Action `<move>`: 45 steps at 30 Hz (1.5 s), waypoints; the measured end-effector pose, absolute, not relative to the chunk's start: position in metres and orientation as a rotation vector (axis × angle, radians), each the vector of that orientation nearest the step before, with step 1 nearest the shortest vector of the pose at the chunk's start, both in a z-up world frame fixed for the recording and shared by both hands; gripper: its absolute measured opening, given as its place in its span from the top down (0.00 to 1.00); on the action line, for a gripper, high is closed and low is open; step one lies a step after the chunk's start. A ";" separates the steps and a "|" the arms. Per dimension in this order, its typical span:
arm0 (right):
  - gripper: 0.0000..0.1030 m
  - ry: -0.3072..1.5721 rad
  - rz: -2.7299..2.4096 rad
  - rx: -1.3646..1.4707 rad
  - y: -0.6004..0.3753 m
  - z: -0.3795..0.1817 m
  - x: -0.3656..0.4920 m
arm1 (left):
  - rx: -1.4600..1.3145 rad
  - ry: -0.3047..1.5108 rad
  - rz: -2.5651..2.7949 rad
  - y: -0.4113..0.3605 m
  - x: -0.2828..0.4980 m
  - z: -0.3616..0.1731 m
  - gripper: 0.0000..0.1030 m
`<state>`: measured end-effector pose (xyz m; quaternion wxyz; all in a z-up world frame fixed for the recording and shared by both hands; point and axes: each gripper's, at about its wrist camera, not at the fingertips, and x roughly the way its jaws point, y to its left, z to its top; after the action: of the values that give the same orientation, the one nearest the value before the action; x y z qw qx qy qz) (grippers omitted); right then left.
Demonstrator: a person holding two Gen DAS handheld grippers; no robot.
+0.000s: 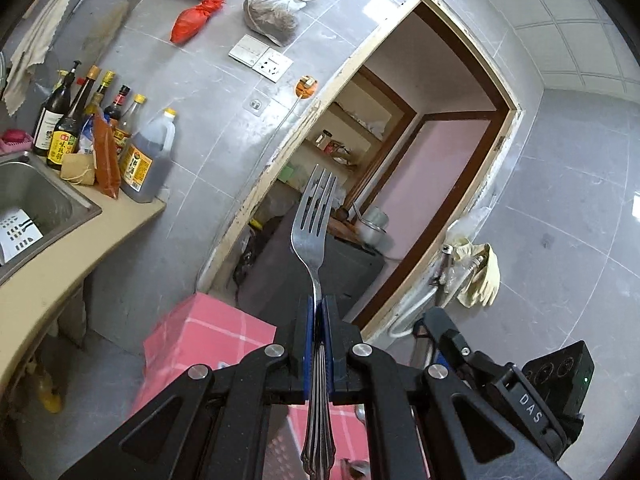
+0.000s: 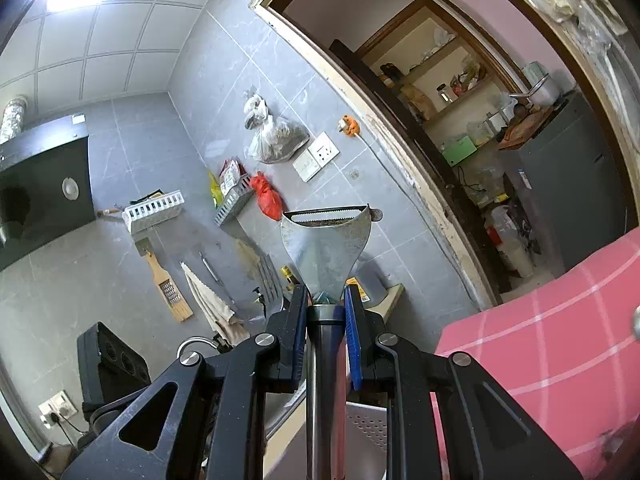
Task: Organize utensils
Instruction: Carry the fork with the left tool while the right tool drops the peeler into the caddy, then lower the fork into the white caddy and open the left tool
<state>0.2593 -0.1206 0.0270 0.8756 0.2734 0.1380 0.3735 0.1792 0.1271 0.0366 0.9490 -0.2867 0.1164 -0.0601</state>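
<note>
In the left wrist view my left gripper (image 1: 319, 304) is shut on a steel fork (image 1: 314, 220); the tines point away toward the doorway and the handle runs back between the blue pads. In the right wrist view my right gripper (image 2: 326, 296) is shut on the round metal handle of a peeler (image 2: 326, 240), whose flat head with a serrated blade stands up in front of the grey tiled wall. The other gripper (image 1: 500, 376) shows at the lower right of the left wrist view.
A steel sink (image 1: 32, 200) and several sauce bottles (image 1: 92, 136) sit on the beige counter at left. A pink checked cloth (image 2: 552, 340) covers a surface below. An open doorway (image 1: 400, 160) leads to shelves and a grey appliance. Wall racks (image 2: 154, 214), bags and a range hood (image 2: 40, 184) hang around.
</note>
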 end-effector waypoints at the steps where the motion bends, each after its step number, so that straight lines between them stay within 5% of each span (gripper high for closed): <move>1: 0.84 0.292 0.781 0.575 -0.116 0.020 0.261 | -0.576 0.237 -0.122 0.128 0.180 0.031 0.95; 13: 0.84 0.343 0.767 0.514 -0.104 -0.033 0.260 | -0.523 0.221 -0.139 0.127 0.178 -0.012 0.95; 38: 0.84 0.394 0.752 0.252 -0.103 -0.015 0.231 | -0.369 0.289 -0.149 0.114 0.140 -0.016 0.95; 45: 0.60 0.394 0.726 0.263 -0.116 -0.002 0.224 | -0.382 0.298 -0.112 0.115 0.128 -0.007 0.94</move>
<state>0.2236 -0.1160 -0.0024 0.9076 0.1272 0.1907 0.3516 0.1277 0.1154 -0.0073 0.9692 -0.1891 0.1476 -0.0553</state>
